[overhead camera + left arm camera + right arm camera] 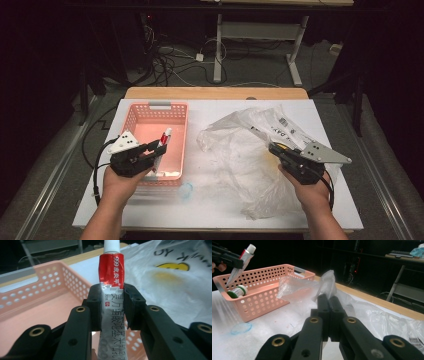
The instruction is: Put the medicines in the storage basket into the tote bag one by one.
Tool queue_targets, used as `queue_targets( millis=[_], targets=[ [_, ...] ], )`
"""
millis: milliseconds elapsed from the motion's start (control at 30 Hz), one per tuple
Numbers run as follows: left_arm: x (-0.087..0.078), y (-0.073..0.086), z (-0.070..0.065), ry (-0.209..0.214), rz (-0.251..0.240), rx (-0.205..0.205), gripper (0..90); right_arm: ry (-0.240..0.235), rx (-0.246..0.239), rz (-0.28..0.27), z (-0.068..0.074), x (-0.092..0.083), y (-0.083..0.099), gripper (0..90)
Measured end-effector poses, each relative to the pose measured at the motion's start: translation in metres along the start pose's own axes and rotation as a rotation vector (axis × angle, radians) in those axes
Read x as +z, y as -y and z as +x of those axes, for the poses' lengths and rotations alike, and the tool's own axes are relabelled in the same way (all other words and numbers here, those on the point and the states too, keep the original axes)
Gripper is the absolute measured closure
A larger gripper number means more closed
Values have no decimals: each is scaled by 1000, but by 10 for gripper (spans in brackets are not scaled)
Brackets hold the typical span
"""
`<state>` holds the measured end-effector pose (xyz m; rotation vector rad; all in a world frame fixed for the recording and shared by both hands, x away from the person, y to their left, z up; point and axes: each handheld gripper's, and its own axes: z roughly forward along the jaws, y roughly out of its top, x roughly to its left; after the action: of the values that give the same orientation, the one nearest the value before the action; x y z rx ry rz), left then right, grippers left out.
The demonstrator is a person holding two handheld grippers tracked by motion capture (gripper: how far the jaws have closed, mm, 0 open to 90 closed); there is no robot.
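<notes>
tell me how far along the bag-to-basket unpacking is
Done, it seems: one green-capped bottle already lies in the basket. In hand: the left gripper holds a red-and-white tube over the basket, and the right gripper pinches the bag. Left: dropping the tube in; what else the bag holds is hidden.

A red-and-silver ointment tube with a white screw cap point(111, 293) sits pinched at mid-length, cap pointing toward twelve o'clock, raised over the near right corner of a pink perforated plastic basket point(134, 118). The basket stands on the table at ten o'clock. A crumpled clear plastic bag with black print and a yellow smiley point(240, 150) sprawls from centre to four o'clock, one fold lifted.
</notes>
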<state>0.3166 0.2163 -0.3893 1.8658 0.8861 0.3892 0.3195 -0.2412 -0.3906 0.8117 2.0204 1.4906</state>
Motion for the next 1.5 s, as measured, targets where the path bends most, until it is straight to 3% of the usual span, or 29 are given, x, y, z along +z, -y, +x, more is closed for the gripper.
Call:
queue_targets(
  millis=[367,967,1500],
  targets=[
    [8,-5,-20,59,-8,7,685,-9,-13,-10,3,-2,-3,900],
    [28,-8,-63,159,-5,61,685,-7,-10,-23,2,-6,-5,900],
    [64,-12,-103,238,18,122,684,-7,-9,-24,3,-6,-5,900]
  ],
)
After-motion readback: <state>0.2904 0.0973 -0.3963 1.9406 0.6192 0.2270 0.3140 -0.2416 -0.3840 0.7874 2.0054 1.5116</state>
